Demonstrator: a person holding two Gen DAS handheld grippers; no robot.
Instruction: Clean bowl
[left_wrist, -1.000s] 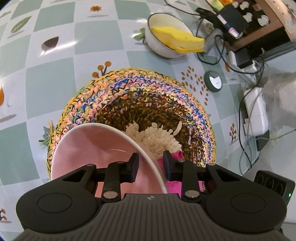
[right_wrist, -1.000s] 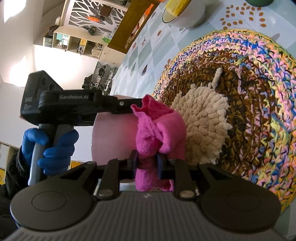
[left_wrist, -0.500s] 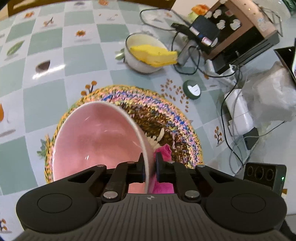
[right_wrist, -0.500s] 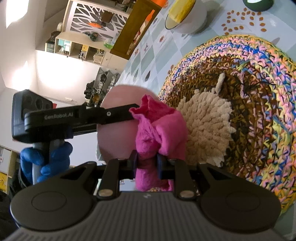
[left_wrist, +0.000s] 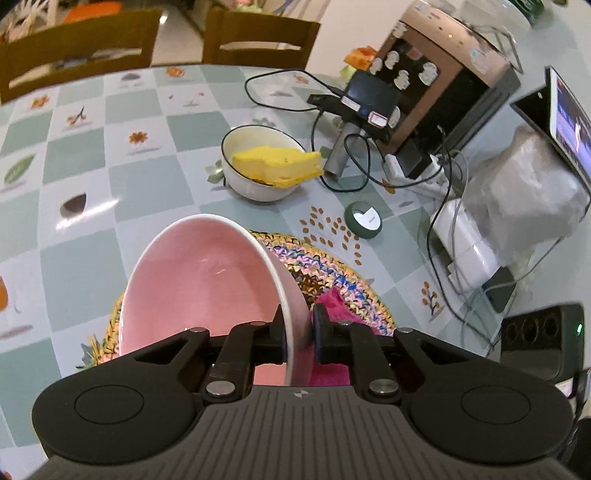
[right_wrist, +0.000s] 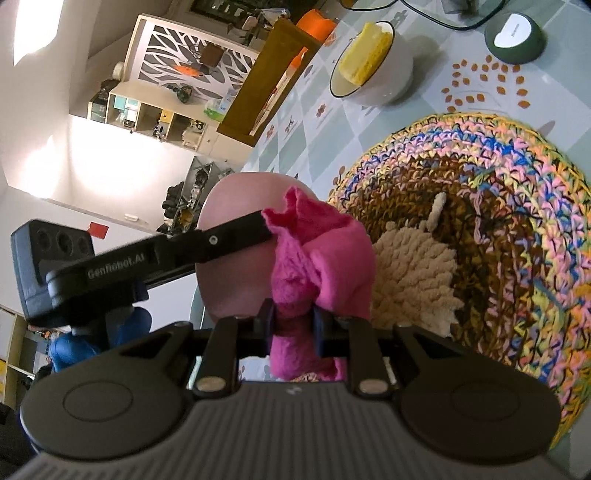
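My left gripper is shut on the rim of the pink bowl and holds it tilted in the air above the crocheted mat. In the right wrist view the bowl's pink outside shows to the left, with the left gripper's black body across it. My right gripper is shut on a bunched magenta cloth, right beside the bowl's outer wall. The cloth also peeks out behind the bowl in the left wrist view.
The round multicoloured mat has a cream tuft at its centre. A white bowl with a yellow sponge stands behind it. A green round device, cables, chargers and a brown box crowd the right. Chairs stand at the far edge.
My left gripper closed on the pink bowl's rim and lifted it off the mat, tilting it up. My right gripper kept hold of the cloth beside it.
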